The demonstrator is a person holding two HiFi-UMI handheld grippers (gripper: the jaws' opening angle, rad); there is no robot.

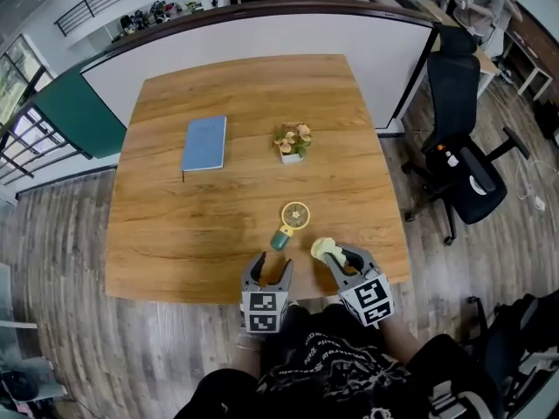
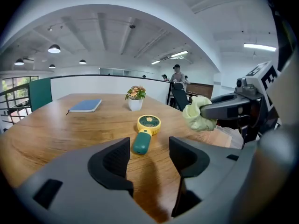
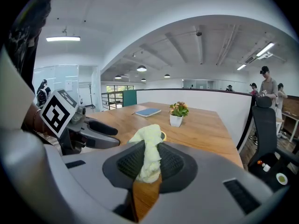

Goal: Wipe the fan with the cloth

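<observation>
On the near part of a wooden surface [image 1: 218,225], from the head view: a small handheld fan [image 1: 291,223] lying flat, yellow round head farther off, green handle pointing back toward the person. Just short of it, left tongs [image 1: 272,264] spread wide and empty. To their right, right tongs [image 1: 341,257] clamped on a bunched pale yellow cloth [image 1: 323,249], near the fan's handle but apart from it. Farther back, a blue book [image 1: 204,142] and a little potted plant [image 1: 293,140]. Off the right edge, a black office chair [image 1: 458,138].

From the left gripper view: jaws well apart with nothing but bare wood between them. Fan [image 2: 145,132] straight ahead beyond the tips, untouched. Cloth [image 2: 198,113] held up to the right, clear of the fan.

From the right gripper view: jaws pinched tight on the cloth [image 3: 149,148], a tuft standing up past the tips and hiding nearly all of the fan. Left tongs [image 3: 112,136] alongside at the left.

Likely step: the approach, wiping not yet begun. Needed next, by this reading: steadying the fan's handle with the empty left tongs, then bringing the cloth down onto the yellow head and rubbing across the grille. Light fan, probably prone to sliding if wiped unheld.
</observation>
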